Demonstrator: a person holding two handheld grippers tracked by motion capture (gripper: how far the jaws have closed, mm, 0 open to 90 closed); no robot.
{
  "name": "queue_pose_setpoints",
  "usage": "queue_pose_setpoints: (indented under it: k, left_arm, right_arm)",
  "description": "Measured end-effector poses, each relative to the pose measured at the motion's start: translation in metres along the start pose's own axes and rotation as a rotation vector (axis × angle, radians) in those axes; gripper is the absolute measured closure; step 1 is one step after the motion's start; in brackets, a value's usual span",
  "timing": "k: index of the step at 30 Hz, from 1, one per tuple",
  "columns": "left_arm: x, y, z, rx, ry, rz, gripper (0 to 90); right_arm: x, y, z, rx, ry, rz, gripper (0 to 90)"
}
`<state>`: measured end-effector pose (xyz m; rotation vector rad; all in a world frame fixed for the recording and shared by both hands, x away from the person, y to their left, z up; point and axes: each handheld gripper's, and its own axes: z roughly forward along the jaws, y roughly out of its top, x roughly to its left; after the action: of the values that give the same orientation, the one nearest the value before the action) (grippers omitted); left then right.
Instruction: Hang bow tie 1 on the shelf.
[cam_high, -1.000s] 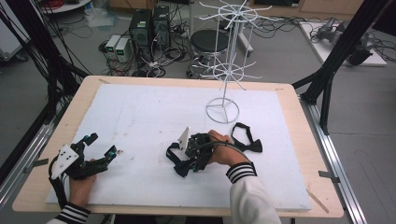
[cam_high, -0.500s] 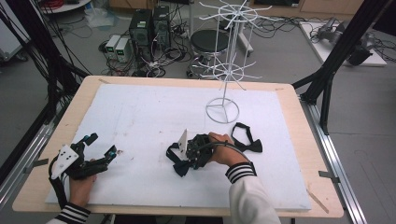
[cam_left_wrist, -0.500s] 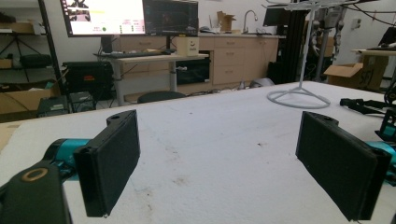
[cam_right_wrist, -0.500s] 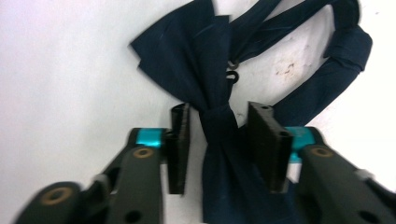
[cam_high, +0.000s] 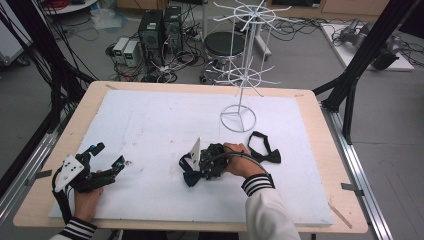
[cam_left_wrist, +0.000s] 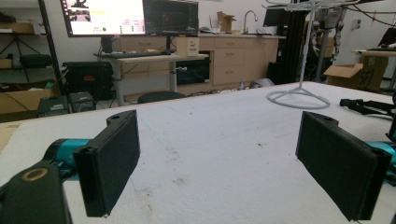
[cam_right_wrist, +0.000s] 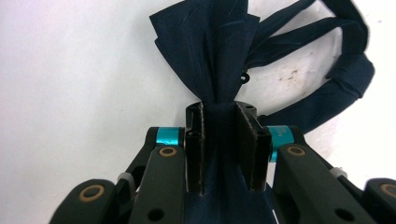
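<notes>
A white wire rack stands upright toward the far side of the counter, its round base ring resting on the white sheet that covers most of the wooden top. Nearer the person than the rack's base, and a little to its left, the right gripper lies low over the sheet with the person's right hand wrapped around it. Its jaws are clamped on the middle knot of a dark navy bow tie; in the right gripper view the cloth is pinched tight between the two black pads, one wing fanning out beyond them and the neck strap looping off to the side on the sheet. In the high view that same bow tie shows as a dark bunch at the gripper's tip. A second black bow tie lies flat on the sheet just nearer than the rack's base and to its right, close beside the right hand but not held. Well to the left of the rack, near the front left corner of the counter, the left gripper is held by the left hand; in the left gripper view its jaws stand wide apart with bare sheet between them.
</notes>
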<state>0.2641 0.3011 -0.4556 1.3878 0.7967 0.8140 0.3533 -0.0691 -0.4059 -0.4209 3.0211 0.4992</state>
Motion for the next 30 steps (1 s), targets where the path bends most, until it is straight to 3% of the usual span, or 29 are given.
queue_pose_setpoints:
  k: [15, 20, 30]
  left_arm:
    - [0.000, 0.000, 0.000, 0.001, 0.001, 0.002, 14.2]
    - [0.000, 0.000, 0.000, 0.001, 0.001, 0.002, 14.2]
    - [0.000, 0.000, 0.000, 0.001, 0.000, 0.002, 14.2]
  right_arm:
    - [0.001, -0.005, -0.026, -0.152, -0.069, 0.114, 74.7]
    - [0.000, -0.009, -0.037, -0.212, -0.122, 0.190, 74.6]
    - [0.000, -0.013, -0.053, -0.298, -0.227, 0.283, 74.4]
